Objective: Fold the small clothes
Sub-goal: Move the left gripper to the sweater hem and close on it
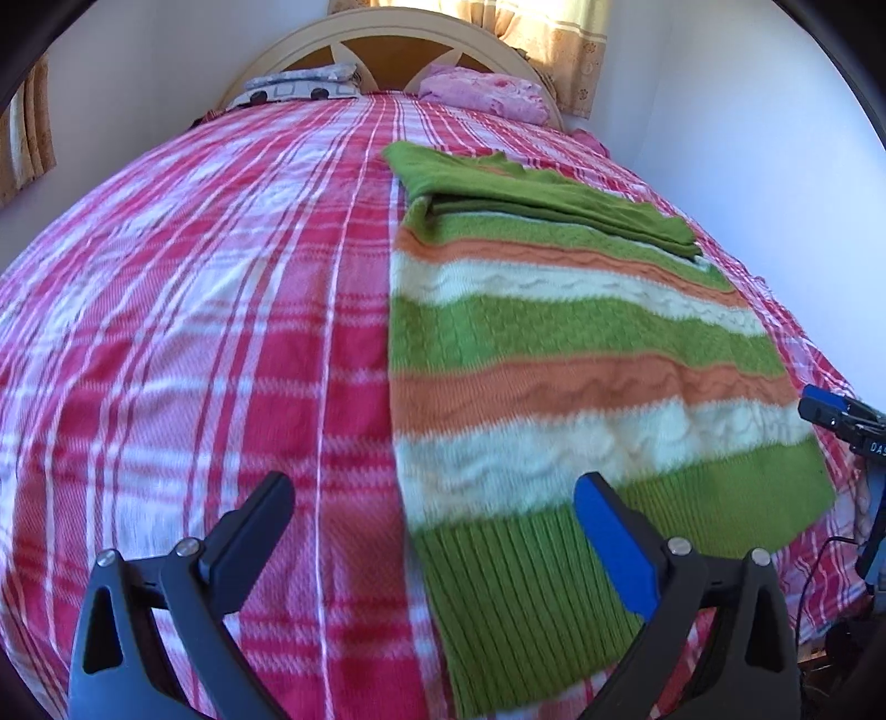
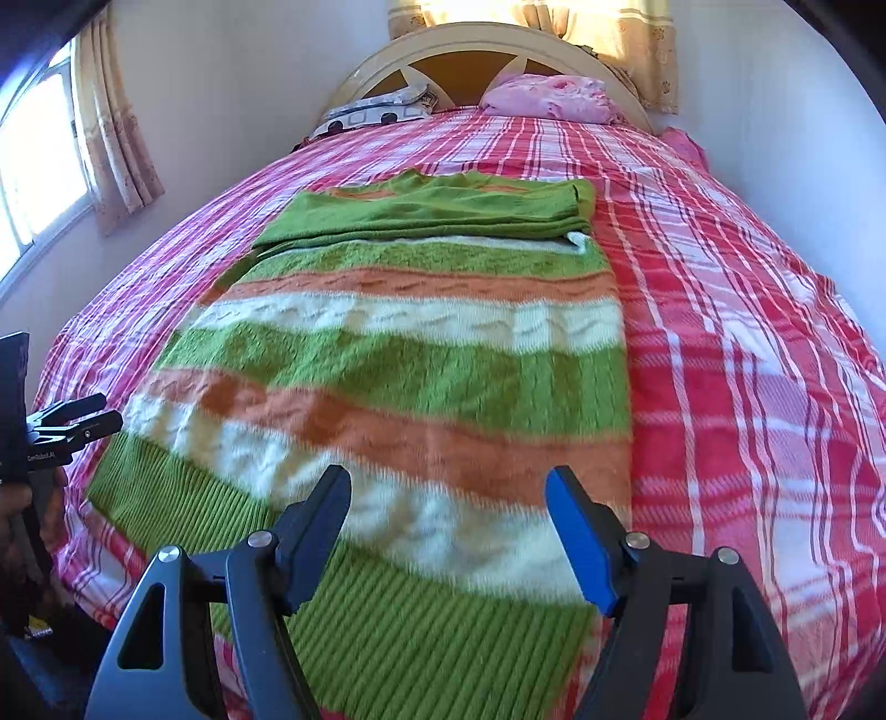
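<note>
A knitted sweater (image 1: 554,332) with green, orange and white stripes lies flat on the bed, its green sleeves folded across the chest at the far end. Its ribbed green hem (image 2: 432,626) is nearest me. My left gripper (image 1: 432,490) hangs open over the sweater's left edge just above the hem, one finger over the bedcover, the blue-padded one over the knit. My right gripper (image 2: 448,479) is open above the white stripe near the hem's right side, holding nothing. Each gripper also shows at the edge of the other view: the right gripper (image 1: 833,415), the left gripper (image 2: 77,418).
A red and white plaid bedcover (image 1: 194,332) spreads over the whole bed. At the far end are a patterned pillow (image 1: 302,88), a pink pillow (image 1: 482,94) and a cream headboard (image 2: 498,41). White walls flank both sides; a curtained window (image 2: 39,160) stands on the left.
</note>
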A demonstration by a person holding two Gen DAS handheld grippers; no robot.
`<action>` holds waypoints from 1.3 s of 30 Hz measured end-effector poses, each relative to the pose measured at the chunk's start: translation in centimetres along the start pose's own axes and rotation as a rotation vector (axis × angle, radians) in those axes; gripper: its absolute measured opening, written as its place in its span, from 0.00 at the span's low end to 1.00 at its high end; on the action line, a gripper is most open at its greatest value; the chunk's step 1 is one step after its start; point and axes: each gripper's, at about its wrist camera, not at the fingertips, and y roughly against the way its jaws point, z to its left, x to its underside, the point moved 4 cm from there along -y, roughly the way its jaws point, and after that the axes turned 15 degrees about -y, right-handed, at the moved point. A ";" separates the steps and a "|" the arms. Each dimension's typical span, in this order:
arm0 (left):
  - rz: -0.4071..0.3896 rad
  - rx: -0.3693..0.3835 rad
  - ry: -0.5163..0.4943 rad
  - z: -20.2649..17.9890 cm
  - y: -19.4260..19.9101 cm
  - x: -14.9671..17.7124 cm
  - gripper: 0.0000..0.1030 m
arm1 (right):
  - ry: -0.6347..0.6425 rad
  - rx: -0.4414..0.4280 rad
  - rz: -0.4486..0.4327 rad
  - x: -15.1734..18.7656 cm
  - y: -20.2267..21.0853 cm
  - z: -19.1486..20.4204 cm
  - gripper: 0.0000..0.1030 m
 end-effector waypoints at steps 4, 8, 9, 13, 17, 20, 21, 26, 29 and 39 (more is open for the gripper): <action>0.001 0.058 0.025 -0.8 0.8 1.1 0.92 | 0.000 0.006 0.014 1.6 0.7 -0.3 0.71; 0.017 0.090 0.048 -1.1 0.8 2.0 0.82 | 0.010 0.015 0.021 3.1 1.1 -0.3 0.71; 0.021 0.093 0.052 -1.1 0.7 2.3 0.79 | 0.013 0.015 0.024 3.4 1.2 -0.3 0.71; 0.013 0.119 0.084 -1.1 0.9 2.9 0.70 | 0.004 0.022 0.027 4.2 1.5 -1.1 0.71; 0.011 0.149 0.099 -1.7 1.4 3.3 0.62 | -0.027 0.029 0.017 4.3 2.0 -2.1 0.71; 0.002 0.149 0.062 -2.5 1.5 3.4 0.62 | -0.050 0.025 0.007 4.3 2.4 -3.0 0.71; -0.002 0.150 0.055 -2.7 1.5 3.4 0.59 | -0.057 0.022 0.007 4.3 2.5 -3.2 0.71; -0.011 0.141 0.052 -2.5 1.6 3.5 0.22 | -0.093 0.022 0.002 4.4 3.3 -4.6 0.71; -0.019 0.148 0.066 -2.2 1.6 3.5 0.17 | -0.113 0.013 0.007 4.7 3.8 -5.4 0.71; -0.027 0.142 0.067 -2.2 1.7 3.5 0.17 | -0.136 -0.031 0.002 5.0 4.3 -5.7 0.71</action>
